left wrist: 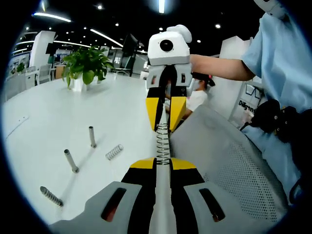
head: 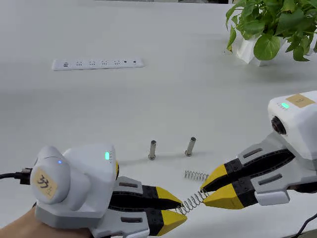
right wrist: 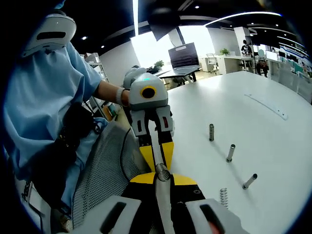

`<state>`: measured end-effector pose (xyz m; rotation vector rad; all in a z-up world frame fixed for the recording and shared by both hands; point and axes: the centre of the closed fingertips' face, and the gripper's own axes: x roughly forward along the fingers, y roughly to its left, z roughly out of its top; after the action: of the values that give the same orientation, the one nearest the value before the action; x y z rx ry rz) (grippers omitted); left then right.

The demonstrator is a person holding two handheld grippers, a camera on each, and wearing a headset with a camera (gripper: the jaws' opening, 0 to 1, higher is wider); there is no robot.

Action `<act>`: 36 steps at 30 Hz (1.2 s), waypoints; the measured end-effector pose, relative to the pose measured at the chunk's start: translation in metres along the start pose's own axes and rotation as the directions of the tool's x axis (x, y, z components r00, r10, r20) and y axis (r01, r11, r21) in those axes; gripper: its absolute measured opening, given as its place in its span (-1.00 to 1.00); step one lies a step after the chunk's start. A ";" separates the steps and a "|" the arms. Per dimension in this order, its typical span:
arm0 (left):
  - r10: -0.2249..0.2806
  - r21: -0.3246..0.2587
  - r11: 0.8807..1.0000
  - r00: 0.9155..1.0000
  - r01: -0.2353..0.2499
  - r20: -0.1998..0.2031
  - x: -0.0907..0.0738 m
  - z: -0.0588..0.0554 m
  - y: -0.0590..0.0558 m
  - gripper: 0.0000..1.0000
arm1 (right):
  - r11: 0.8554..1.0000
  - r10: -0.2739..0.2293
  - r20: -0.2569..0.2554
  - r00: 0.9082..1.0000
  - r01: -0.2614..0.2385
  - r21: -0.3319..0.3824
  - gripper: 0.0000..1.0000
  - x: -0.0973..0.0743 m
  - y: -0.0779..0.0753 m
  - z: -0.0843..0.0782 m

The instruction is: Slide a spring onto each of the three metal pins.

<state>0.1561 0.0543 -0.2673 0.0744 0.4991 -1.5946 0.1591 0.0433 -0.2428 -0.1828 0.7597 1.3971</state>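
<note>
You are holding a spring (head: 193,202) over the tabletop's (head: 148,104) near edge, left gripper (head: 182,208) and right gripper (head: 204,194) both clenched on its ends | next, likely: freeing one end and lining it over a bare pin (head: 190,146)

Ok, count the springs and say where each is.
3. The held spring spans left gripper and right gripper; the loose spring lies on the table beside two pins; the third spring stands apart, seemingly over a pin.
</note>
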 end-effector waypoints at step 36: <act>0.046 -0.021 0.999 0.993 -0.048 -0.108 0.016 -0.025 0.010 -0.87 | 0.992 -0.011 -0.192 0.981 -0.013 -0.128 -0.87 0.018 -0.007 -0.010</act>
<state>0.1581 0.0484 -0.2979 0.1538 0.5961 -1.5439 0.1613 0.0513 -0.2631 -0.4233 0.8287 1.4440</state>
